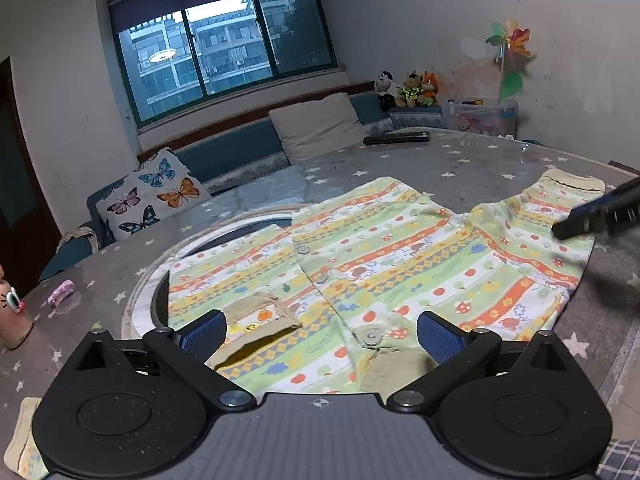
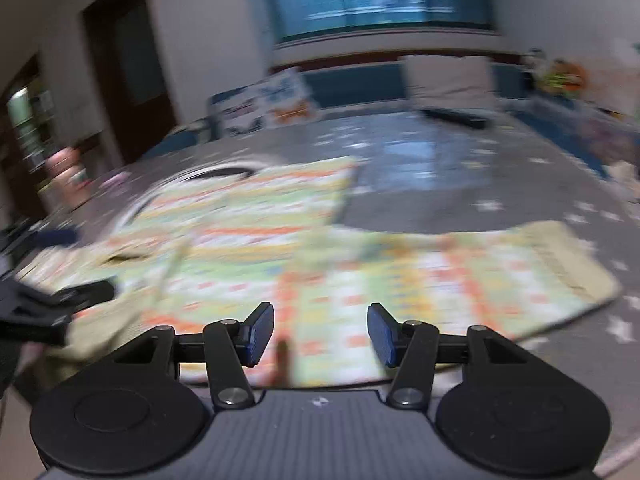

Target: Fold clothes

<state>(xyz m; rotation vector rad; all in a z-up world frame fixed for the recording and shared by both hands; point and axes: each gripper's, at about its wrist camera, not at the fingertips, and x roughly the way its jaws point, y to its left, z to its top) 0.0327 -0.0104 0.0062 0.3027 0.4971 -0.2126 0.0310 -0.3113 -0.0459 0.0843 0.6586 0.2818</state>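
A child's striped shirt (image 1: 360, 264) with green, orange and yellow bands, snap buttons and a tan pocket lies spread flat on the star-patterned grey table (image 1: 460, 160). My left gripper (image 1: 320, 332) is open, low over the shirt's near hem, nothing between its blue pads. My right gripper (image 1: 592, 212) shows at the right over the shirt's sleeve. In the blurred right wrist view the right gripper (image 2: 321, 334) is open above the shirt's sleeve (image 2: 440, 280), and the left gripper (image 2: 60, 300) shows at the left edge.
A round white-rimmed mat (image 1: 148, 280) lies under the shirt's left side. A black remote (image 1: 396, 137) lies at the far table edge. A pink bottle (image 1: 12, 312) and a small pink item (image 1: 60, 292) sit at the left. A sofa with cushions (image 1: 160, 192) stands behind.
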